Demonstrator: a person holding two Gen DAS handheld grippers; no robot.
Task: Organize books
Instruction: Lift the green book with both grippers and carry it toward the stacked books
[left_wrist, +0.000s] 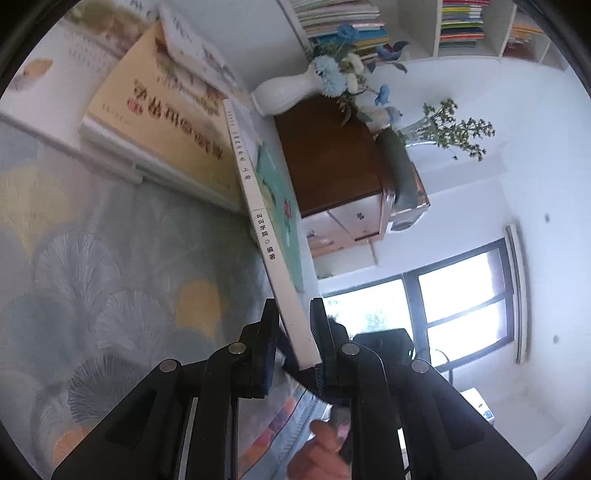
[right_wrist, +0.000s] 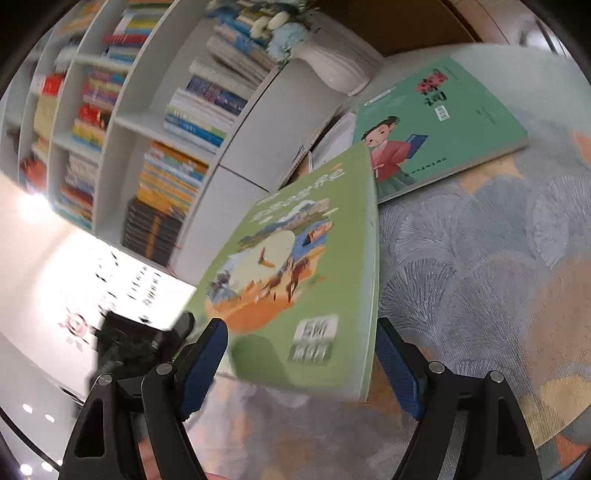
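Note:
In the left wrist view my left gripper (left_wrist: 293, 343) is shut on a thin book with a white spine (left_wrist: 264, 229), gripping it at its near end and holding it on edge above the patterned cloth. A yellow book (left_wrist: 162, 125) lies on other books behind it. In the right wrist view my right gripper (right_wrist: 301, 365) is open, its blue pads (right_wrist: 203, 365) wide on either side of a green book (right_wrist: 299, 273) that stands tilted between them. A teal book with a girl on its cover (right_wrist: 436, 125) lies flat behind.
A white vase with blue flowers (left_wrist: 291, 88) stands by a brown wooden drawer box (left_wrist: 332, 158). White shelves full of books (right_wrist: 159, 122) stand beyond the table. The leaf-patterned tablecloth (right_wrist: 480, 258) covers the table.

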